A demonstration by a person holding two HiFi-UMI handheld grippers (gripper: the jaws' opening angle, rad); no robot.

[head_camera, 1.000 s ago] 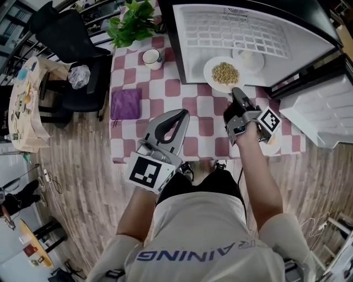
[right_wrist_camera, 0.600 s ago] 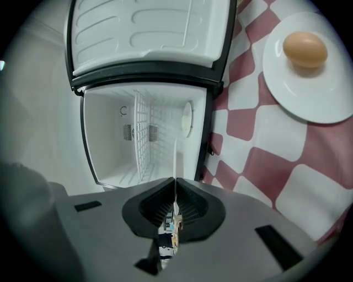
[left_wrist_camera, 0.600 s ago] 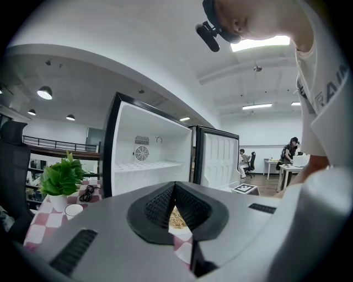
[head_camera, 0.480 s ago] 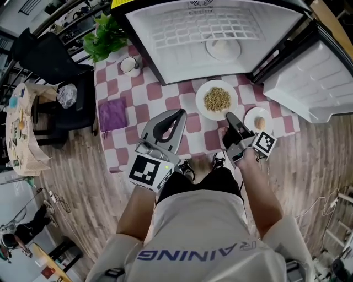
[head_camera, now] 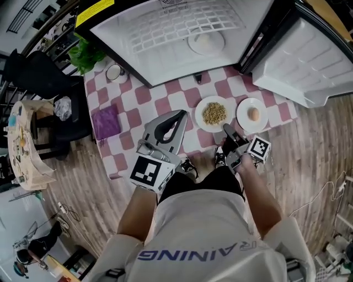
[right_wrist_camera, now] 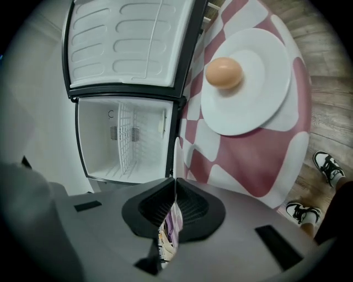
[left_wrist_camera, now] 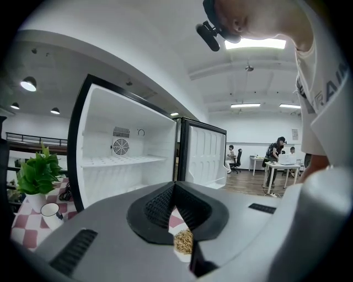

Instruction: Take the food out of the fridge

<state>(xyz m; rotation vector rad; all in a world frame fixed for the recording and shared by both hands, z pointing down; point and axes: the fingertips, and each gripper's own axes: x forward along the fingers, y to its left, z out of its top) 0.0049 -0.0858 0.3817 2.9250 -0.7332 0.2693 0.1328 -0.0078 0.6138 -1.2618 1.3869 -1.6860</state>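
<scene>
- Yellow label (head_camera: 94, 11), on the fridge's upper edge: its print is too small to read.
- Purple cloth (head_camera: 106, 122) and mug (head_camera: 115, 72): on the left part of the checked table (head_camera: 165, 99).
- Left gripper (head_camera: 181, 114): held over the table's near half, jaws meeting at the tips with nothing between them. Its own view shows the grain through the slit behind the tips. Its marker cube (head_camera: 149, 172) carries a black-and-white square code.
- Shirt (head_camera: 182, 253): the letters "AINING" can be read, upside down from the head view.
- Fridge (head_camera: 165, 33): open, with a white dish (head_camera: 205, 42) on its floor, contents not discernible.
- Grain plate (head_camera: 199, 113): on the table in front of the fridge, just left of the egg plate. A second earlier it lay at the fridge's threshold.
- Right gripper (head_camera: 226, 128): jaws pressed together and empty. The tips sit at the grain plate's near rim; whether they touch it is unclear. Since a second ago it has drawn back from the fridge toward the person.
- Egg plate (head_camera: 242, 122): holds one brown egg (head_camera: 253, 114), beyond and right of the right gripper's tips. A second ago it lay under that hand.
- Fridge door (head_camera: 298, 60): swung open at far right.
</scene>
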